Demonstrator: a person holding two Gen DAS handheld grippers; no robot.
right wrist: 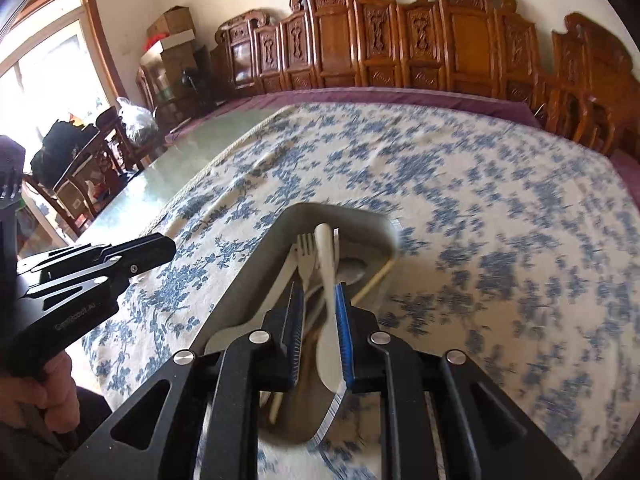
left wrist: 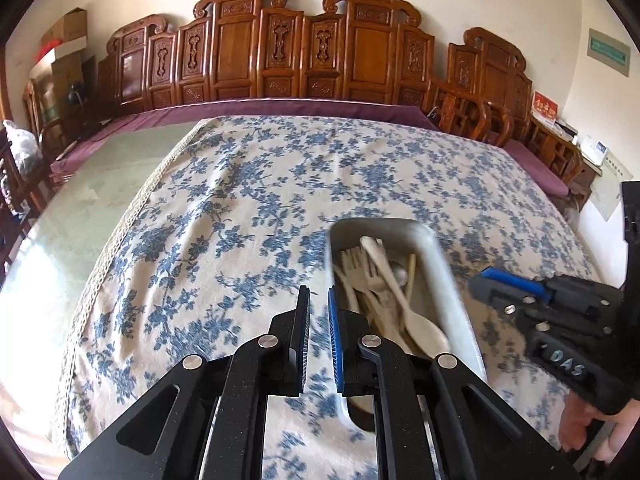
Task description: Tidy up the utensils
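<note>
**Utensils gathered in the tray, both grippers above it**

Looking down through the right wrist camera, I see the grey tray (right wrist: 280, 232) resting on the blue-flowered tablecloth (right wrist: 500, 220), and the utensils all lie inside it: a pale fork (right wrist: 307, 256), a long cream spoon (right wrist: 326, 280), a thin stick (right wrist: 376, 278) leaning up on the tray's far rim, and other pieces I can't separate through the blur. That is how the task would want them, gathered in one container with none loose on the cloth that I can see; equally, they lie crossed and heaped, so it may be a pile waiting to be sorted out. I can't settle which.

My right gripper (right wrist: 318, 300) hangs directly over the tray, which suits reaching into the heap. Its jaws stand narrowly parted, with the cream spoon's handle running between the blue pads. Whether they actually pinch it or merely frame it from above, I cannot tell.

My left gripper (left wrist: 319, 300) sits beside the tray's left wall, over bare cloth. Its jaws are slightly apart and hold nothing; patterned cloth shows through the gap. From there I judge it could steady the tray.
</note>
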